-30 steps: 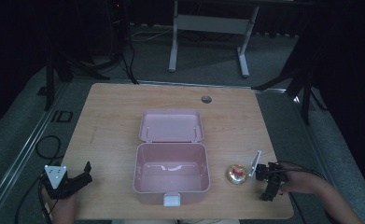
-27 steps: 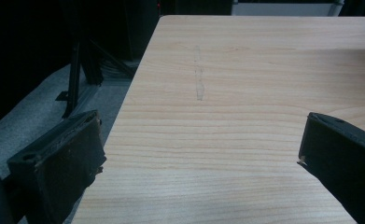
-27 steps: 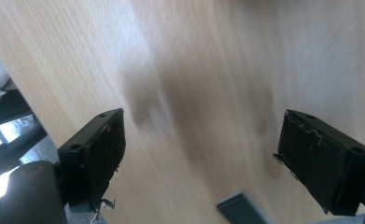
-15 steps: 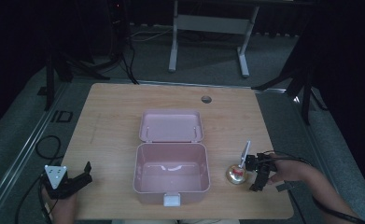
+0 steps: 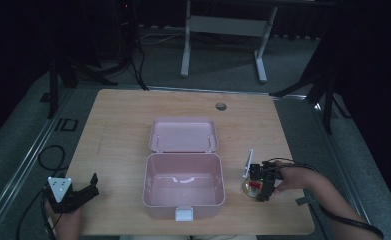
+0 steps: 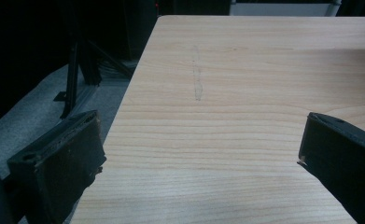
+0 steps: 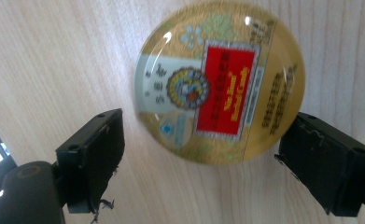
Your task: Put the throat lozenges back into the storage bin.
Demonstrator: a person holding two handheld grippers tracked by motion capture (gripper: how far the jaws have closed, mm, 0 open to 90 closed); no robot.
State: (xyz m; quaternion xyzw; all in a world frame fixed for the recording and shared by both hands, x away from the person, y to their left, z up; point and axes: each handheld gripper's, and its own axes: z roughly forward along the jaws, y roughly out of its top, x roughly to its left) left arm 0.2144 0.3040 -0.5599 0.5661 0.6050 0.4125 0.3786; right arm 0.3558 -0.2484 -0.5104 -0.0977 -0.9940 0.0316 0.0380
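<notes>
Right gripper view: my right gripper (image 7: 199,154) straddles the round candy tin (image 7: 220,81) near the desk's (image 5: 113,130) right front edge, jaws apart; domed lid could slip. Left gripper (image 6: 199,154) gapes idle.

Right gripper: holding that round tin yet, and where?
Nothing held. The right gripper is open, jaws either side of the round tin, not touching. The left gripper is open too.

A dim lab or recording studio: a bare wooden tabletop (image 5: 133,130) on grey carpet (image 5: 23,135), black stands (image 5: 53,80), trailing cables (image 5: 48,155), a white frame (image 5: 223,25) behind.
</notes>
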